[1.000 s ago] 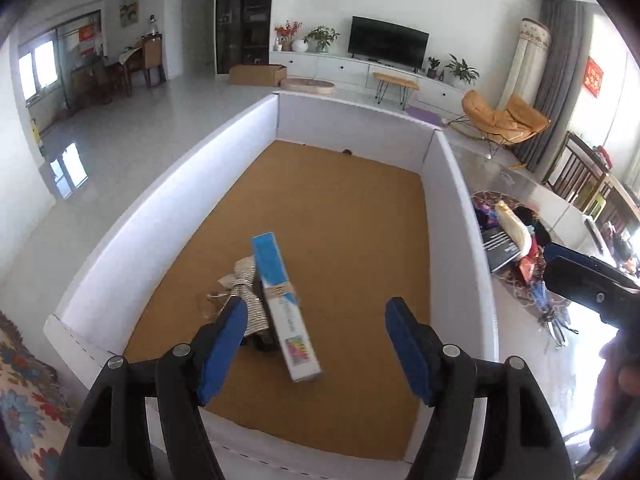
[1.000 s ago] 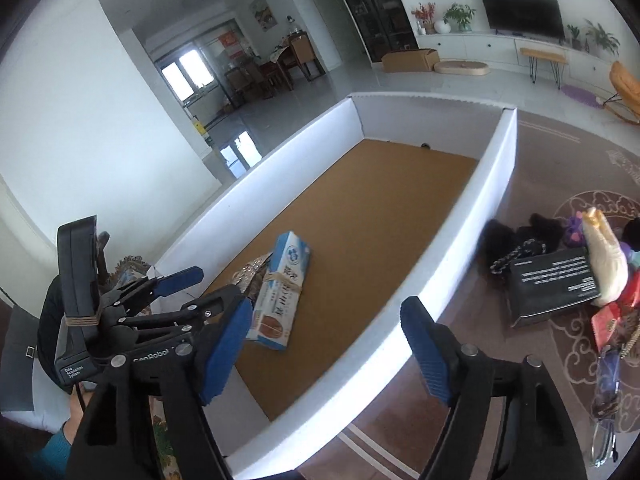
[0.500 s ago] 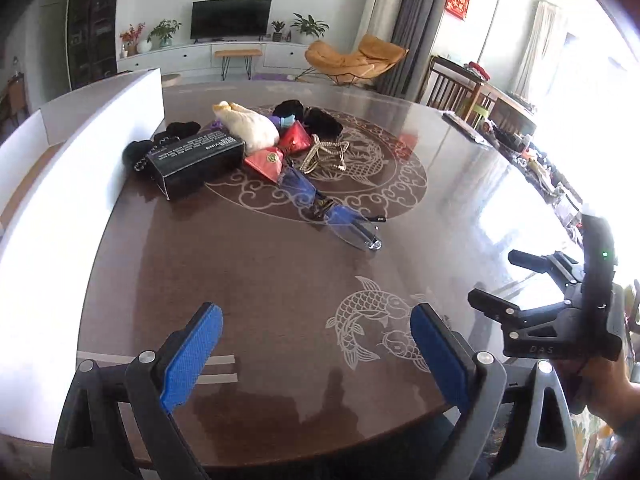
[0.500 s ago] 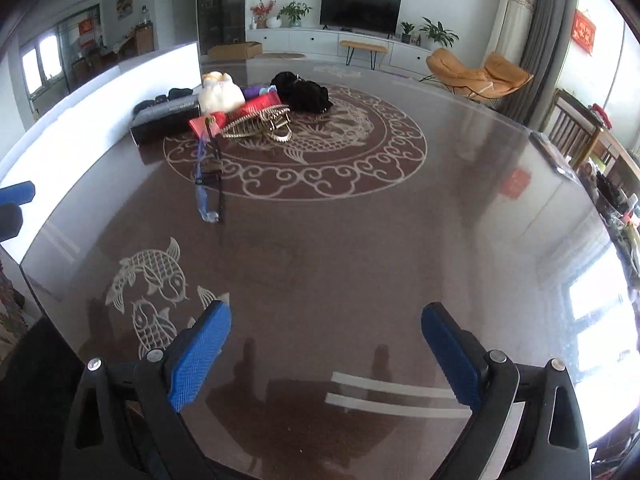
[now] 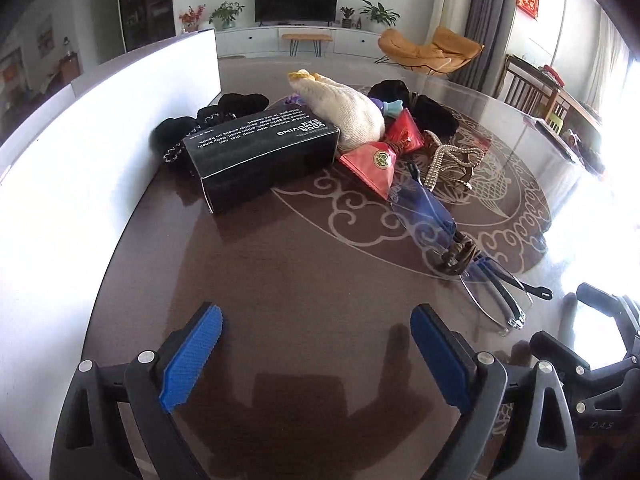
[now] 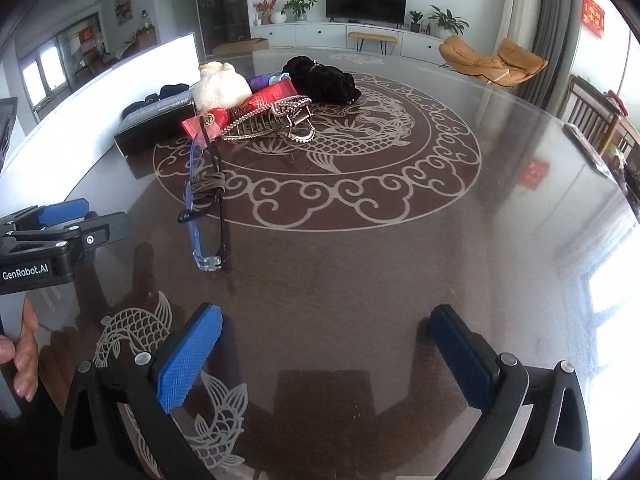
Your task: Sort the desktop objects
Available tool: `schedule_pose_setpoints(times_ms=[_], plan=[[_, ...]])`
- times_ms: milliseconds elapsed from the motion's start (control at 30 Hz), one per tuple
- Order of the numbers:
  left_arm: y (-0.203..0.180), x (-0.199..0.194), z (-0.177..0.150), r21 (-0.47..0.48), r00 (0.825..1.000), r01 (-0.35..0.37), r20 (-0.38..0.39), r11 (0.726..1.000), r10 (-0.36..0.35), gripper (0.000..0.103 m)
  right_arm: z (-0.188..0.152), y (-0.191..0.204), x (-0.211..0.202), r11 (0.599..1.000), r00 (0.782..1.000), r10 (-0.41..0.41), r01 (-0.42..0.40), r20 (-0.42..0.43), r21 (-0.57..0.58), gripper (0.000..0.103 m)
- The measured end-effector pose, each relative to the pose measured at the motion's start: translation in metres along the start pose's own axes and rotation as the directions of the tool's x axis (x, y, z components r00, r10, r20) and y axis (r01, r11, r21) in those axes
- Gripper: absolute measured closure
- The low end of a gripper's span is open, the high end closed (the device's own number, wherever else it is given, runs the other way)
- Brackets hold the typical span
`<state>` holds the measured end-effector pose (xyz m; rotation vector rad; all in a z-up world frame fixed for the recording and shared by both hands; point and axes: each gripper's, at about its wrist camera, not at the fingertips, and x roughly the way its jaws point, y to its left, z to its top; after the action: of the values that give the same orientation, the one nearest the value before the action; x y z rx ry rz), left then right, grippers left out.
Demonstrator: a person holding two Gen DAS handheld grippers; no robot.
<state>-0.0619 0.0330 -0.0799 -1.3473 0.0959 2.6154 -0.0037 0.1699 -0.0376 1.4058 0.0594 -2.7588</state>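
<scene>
Plainly, this is the reach between picks: both grippers hang over bare table with nothing between their blue pads. The left gripper stands wide open at the bottom of its frame. The right gripper has just been opening its jaws and now stands wide and empty too.

Objects still to sort lie in a heap at the upper middle of both views, beside the white wall of the bin at left. Nearest, pointing toward the lower right of the left view, are blue-framed glasses with cord wound round them. Behind them lie a red packet, a glittery hair claw, a cream knitted pouch and a black box.

Next, I judge, one gripper must descend on the glasses, straddling the thin frame.

Upside down on the box reads "ODOR REMOVING BAR"; the left gripper's body, at the left edge of the right view, reads "GenRobot.AI".
</scene>
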Motion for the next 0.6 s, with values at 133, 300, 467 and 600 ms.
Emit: schedule_pose_setpoints(times_ms=[133, 300, 467, 600], plan=[[-0.009, 0.009, 0.009, 0.042, 0.999, -0.018, -0.026, 0.999, 0.019, 0.000, 0.012, 0.000, 0.008, 0.999, 1.000, -0.021, 0.021, -0.002, 0.030, 0.000], [-0.007, 0.005, 0.006, 0.046, 1.000, -0.009, -0.024, 0.999, 0.010, 0.000, 0.014, 0.000, 0.009, 0.999, 1.000, -0.026, 0.026, -0.001, 0.040, 0.000], [-0.006, 0.003, 0.006, 0.046, 1.000, -0.009, -0.024, 0.999, 0.010, 0.000, 0.014, 0.000, 0.009, 0.999, 1.000, -0.026, 0.026, 0.000, 0.041, 0.000], [-0.007, 0.003, 0.006, 0.046, 1.000, -0.009, -0.023, 0.999, 0.010, 0.000, 0.013, 0.001, 0.009, 0.999, 1.000, -0.026, 0.026, 0.000, 0.041, 0.000]])
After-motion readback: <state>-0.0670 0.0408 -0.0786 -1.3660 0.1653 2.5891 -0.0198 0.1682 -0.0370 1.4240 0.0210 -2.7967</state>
